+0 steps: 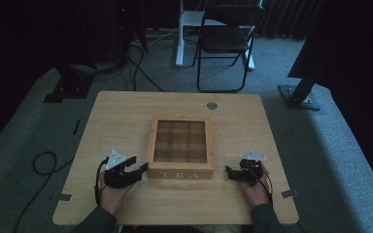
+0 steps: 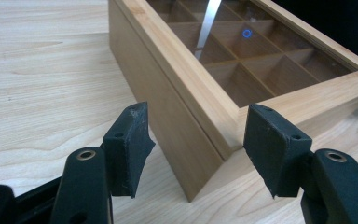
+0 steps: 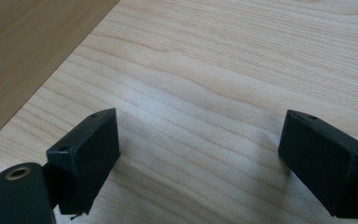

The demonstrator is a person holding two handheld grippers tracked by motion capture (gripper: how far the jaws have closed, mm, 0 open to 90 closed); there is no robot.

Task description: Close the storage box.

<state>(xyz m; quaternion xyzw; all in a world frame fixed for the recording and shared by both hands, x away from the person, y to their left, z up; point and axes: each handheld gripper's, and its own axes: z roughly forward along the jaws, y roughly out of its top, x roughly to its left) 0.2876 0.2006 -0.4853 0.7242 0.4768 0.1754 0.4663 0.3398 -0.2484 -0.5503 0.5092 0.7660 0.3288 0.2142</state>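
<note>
Both hands sit at the counter's near edge, flanking the wooden tea box (image 1: pixel 180 147).

Left gripper (image 1: pixel 137 170) hovers with jaws wide at the box's near left corner, which its own view shows between them, untouched; right gripper (image 1: pixel 229 172) lies just off the near right corner, jaws wide over bare counter (image 3: pixel 223 60). This looks like the approach before grasping or opening the closed glass-topped lid; next, each gripper likely needs to close in on the box. Compartment contents are dim, and the room beyond is too dark to read.
</note>
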